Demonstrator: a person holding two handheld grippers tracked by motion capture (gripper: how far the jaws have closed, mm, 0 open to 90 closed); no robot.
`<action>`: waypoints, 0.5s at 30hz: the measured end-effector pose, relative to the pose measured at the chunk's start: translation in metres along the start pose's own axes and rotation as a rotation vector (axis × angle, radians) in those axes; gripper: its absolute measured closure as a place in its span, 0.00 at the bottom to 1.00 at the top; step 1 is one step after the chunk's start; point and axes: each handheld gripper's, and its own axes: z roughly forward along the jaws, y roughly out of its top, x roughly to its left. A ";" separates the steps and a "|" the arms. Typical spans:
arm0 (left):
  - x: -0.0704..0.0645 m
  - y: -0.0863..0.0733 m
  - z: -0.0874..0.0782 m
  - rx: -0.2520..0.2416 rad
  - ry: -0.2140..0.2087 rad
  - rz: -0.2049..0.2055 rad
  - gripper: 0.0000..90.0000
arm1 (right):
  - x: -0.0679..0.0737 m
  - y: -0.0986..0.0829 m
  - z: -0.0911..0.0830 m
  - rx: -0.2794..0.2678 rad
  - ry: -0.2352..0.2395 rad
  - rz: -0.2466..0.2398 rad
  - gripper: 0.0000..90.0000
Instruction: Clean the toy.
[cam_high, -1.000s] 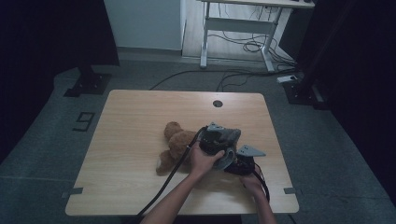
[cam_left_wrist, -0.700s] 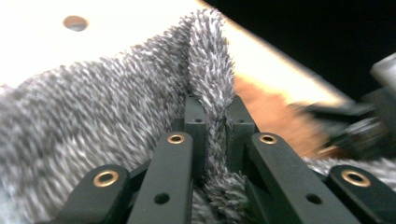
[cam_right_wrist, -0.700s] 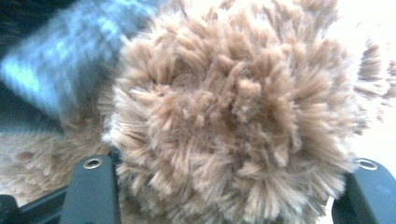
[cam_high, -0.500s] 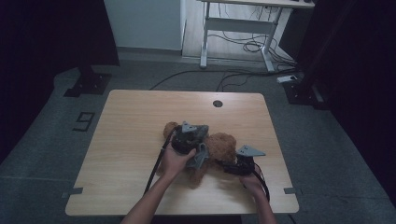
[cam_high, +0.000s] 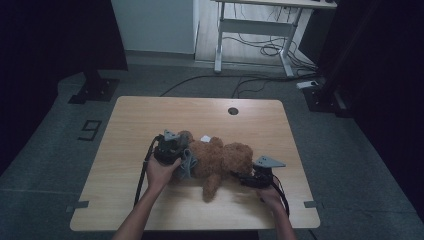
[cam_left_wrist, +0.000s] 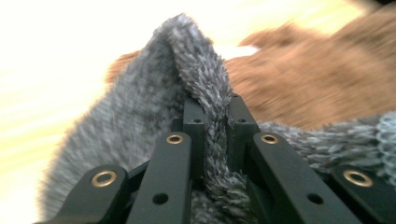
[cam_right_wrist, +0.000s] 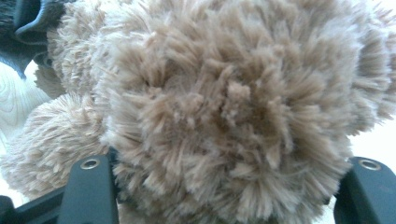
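A brown teddy bear lies on its side across the wooden table, head towards the right. My left gripper is at the bear's left end, shut on a fold of fuzzy grey garment. In the left gripper view that grey fabric is pinched between the black jaws of the left gripper, with the bear's brown fur behind. My right gripper presses into the bear's head. The head bulges over both jaws in the right gripper view and hides their tips.
A white tag sticks up from the bear's back. A round cable hole sits near the table's far edge. Beyond the table stand a white desk frame and floor cables.
My left gripper has moved left from beside the right gripper to the bear's far end, drawing the grey garment along the body. The right gripper has stayed put.
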 end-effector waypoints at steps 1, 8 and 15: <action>0.003 -0.004 0.004 0.021 0.005 -0.006 0.91 | 0.000 0.000 0.000 0.001 0.000 0.000 0.37; 0.021 -0.032 0.020 0.055 -0.117 -0.153 0.91 | -0.002 -0.001 0.000 0.000 0.002 0.003 0.37; 0.002 0.009 -0.019 -0.077 -0.155 -0.101 0.91 | -0.004 -0.002 -0.001 0.000 0.006 0.025 0.37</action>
